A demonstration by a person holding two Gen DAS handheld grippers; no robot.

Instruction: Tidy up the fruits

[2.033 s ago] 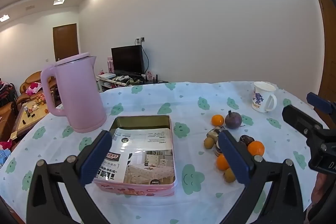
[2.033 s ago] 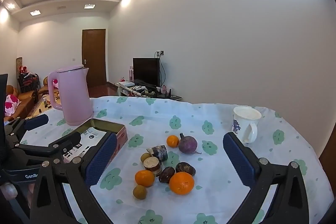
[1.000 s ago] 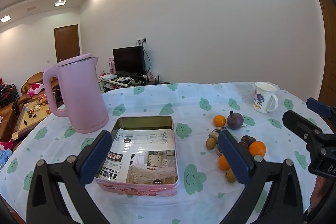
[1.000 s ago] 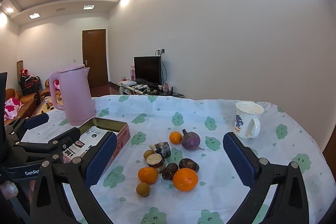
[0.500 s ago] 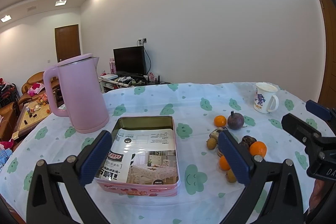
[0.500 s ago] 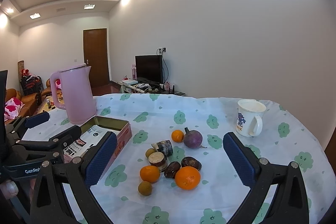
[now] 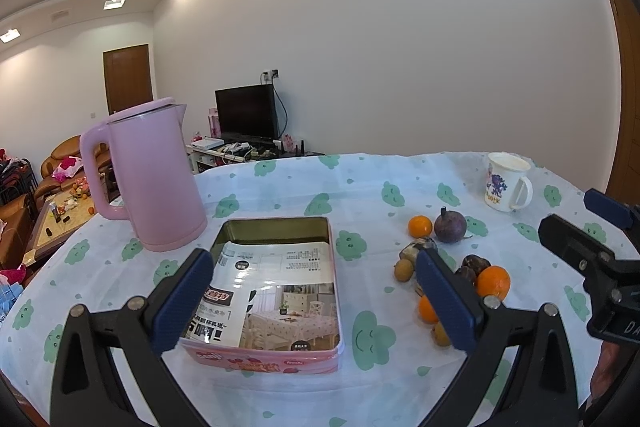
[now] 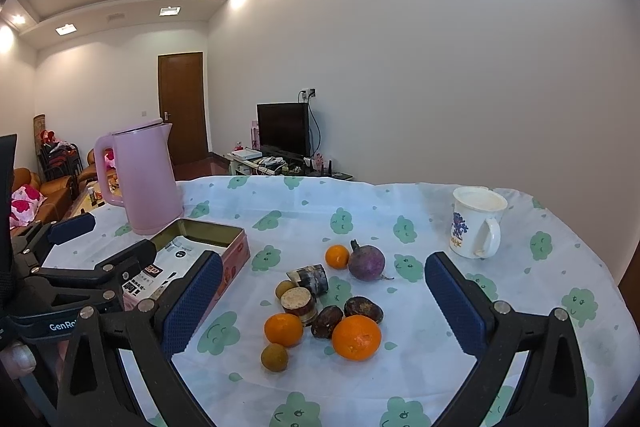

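**Fruit heap beside an open tin, both grippers wide and empty**

While the left gripper (image 7: pixel 314 297) hangs above the table, its wrist view shows the pink tin (image 7: pixel 280 263) straight ahead at 12 o'clock, lidless, with a printed leaflet (image 7: pixel 276 291) lying inside. Its blue pads (image 7: pixel 182 301) stand far apart, holding and touching nothing. Fruits cluster at about 2 o'clock: a small orange (image 7: pixel 420 226), a purple mangosteen (image 7: pixel 450 225), a larger orange (image 7: pixel 493 281). A pink kettle (image 7: pixel 150 175) stands at 10 o'clock, a white mug (image 7: pixel 506 181) at 1 o'clock.

From the right wrist view, the right gripper (image 8: pixel 322 309) also gapes wide, empty, above the heap at 12 o'clock: three oranges, the biggest (image 8: pixel 356 337) nearest, two dark brown fruits (image 8: pixel 364 309) touching it, two small tan fruits (image 8: pixel 274 357), two cut cane-like pieces (image 8: pixel 298 301), the mangosteen farthest. The tin sits at 10 o'clock.
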